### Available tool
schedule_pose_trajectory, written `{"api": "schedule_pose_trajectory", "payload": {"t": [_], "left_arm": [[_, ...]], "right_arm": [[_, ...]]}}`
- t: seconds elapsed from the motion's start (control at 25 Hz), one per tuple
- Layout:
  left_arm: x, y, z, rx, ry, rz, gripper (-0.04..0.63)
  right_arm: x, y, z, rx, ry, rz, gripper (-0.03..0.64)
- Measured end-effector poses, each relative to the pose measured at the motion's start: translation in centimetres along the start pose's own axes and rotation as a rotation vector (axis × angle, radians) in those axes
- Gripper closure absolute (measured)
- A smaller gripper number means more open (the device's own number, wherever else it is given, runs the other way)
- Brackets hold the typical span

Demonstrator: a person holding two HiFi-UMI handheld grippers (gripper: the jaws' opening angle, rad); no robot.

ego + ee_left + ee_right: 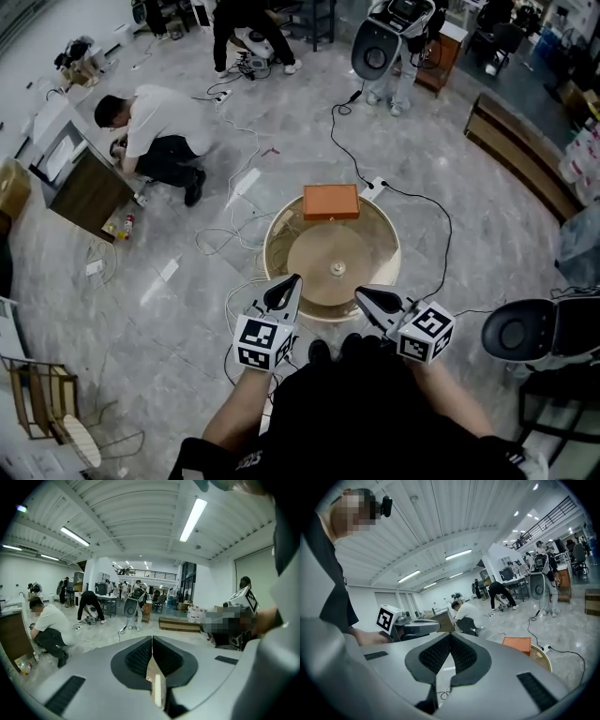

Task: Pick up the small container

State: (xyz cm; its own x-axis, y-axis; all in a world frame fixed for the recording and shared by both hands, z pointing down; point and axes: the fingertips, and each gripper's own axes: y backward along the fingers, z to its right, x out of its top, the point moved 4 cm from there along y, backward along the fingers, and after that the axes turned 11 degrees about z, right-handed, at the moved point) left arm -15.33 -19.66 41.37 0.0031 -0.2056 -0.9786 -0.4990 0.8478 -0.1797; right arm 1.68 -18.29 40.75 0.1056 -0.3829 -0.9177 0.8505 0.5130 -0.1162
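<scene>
Small pale container (337, 270) near centre of round wooden table (309, 258); details too small.

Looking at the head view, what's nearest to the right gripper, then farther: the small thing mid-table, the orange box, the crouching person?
1. The small container, mid-table, just ahead of the right gripper.
2. The orange box, on the table's far edge.
3. The crouching person, far off to the left.

Just ahead of the fingertips of the left gripper (294, 280) and right gripper (360, 292), the round table (277, 236) lies open; the small container (337, 269) stands midway, and an orange box (331, 202) blocks the far rim.
</scene>
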Motion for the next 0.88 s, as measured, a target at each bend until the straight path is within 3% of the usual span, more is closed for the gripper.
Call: {"api": "schedule_pose_trajectory", "payload": {"t": [0.28,0.64,0.88], "left_arm": [[-1.3,-2.4,-1.6,0.018,-0.024,-0.030,0.575],[-6.5,-8.0,-0.9,-0.058,-0.003,-0.137,0.575],[-11.8,-13.2,-1.0,-0.088,0.037,-0.189,0.575]], "right_arm": [[-1.6,1.1,2.6,-0.087,-0.043,-0.045,0.603],[-5.1,-1.5,8.5,-0.054,-0.100,-0.084,0.603],[-7.0,-3.2,13.5,-0.090,-0.114,-0.112,0.603]]}}
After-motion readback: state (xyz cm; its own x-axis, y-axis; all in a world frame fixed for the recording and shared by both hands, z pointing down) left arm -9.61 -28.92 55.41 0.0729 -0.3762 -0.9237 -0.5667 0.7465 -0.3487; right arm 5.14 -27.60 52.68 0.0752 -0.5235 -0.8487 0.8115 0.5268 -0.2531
